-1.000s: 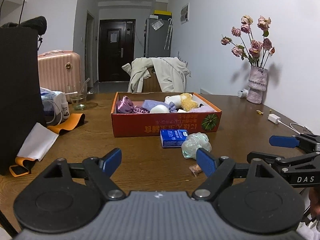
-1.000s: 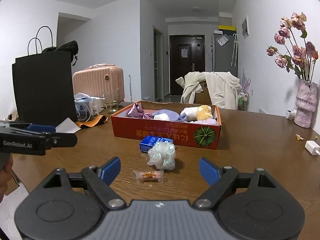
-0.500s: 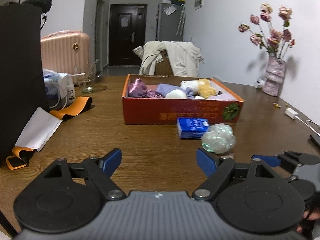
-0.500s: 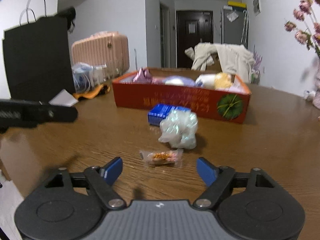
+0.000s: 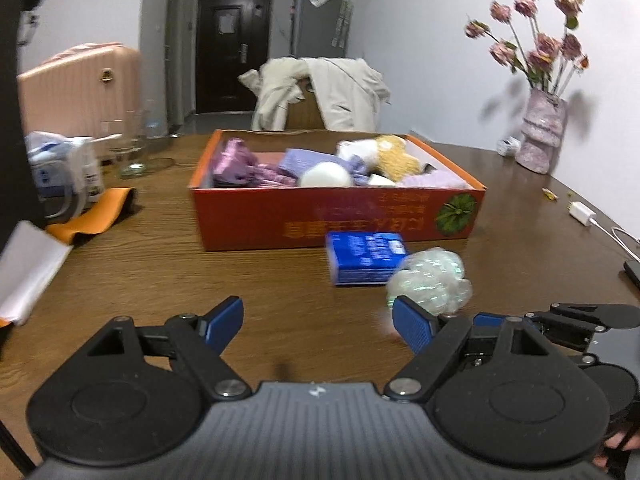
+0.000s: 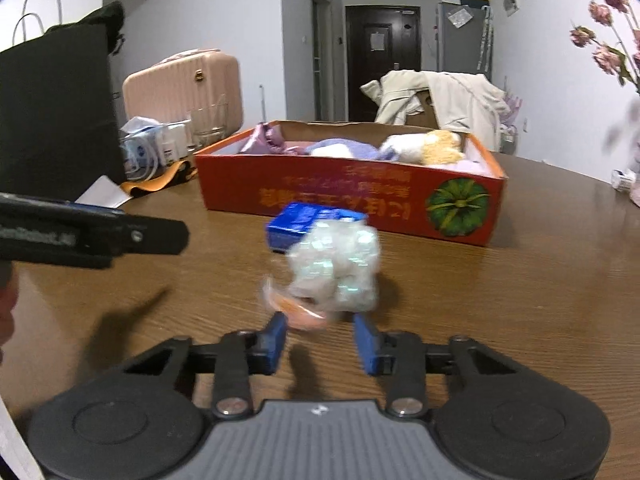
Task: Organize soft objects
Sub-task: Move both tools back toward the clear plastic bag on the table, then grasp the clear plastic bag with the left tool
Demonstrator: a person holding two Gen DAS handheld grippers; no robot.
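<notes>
A pale green mesh bath puff [image 6: 336, 266] lies on the wooden table in front of an orange cardboard box [image 6: 360, 196] that holds several soft toys and cloths. A small orange snack packet [image 6: 298, 312] lies just before the puff, at the tips of my right gripper [image 6: 320, 342]. The right jaws are half closed and touch nothing. My left gripper [image 5: 318, 318] is open and empty; the puff [image 5: 430, 282] sits past its right finger. The box also shows in the left wrist view [image 5: 336, 220].
A blue packet [image 5: 364, 256] lies between box and puff. A black bag [image 6: 56, 112], orange strap [image 5: 96, 216], glass and bottles stand at the left. A vase of flowers [image 5: 540, 136] and a white charger [image 5: 582, 214] are at the right.
My right gripper moved forward to the snack packet and puff, and its jaws narrowed from wide open. My left gripper moved forward slightly and stays open.
</notes>
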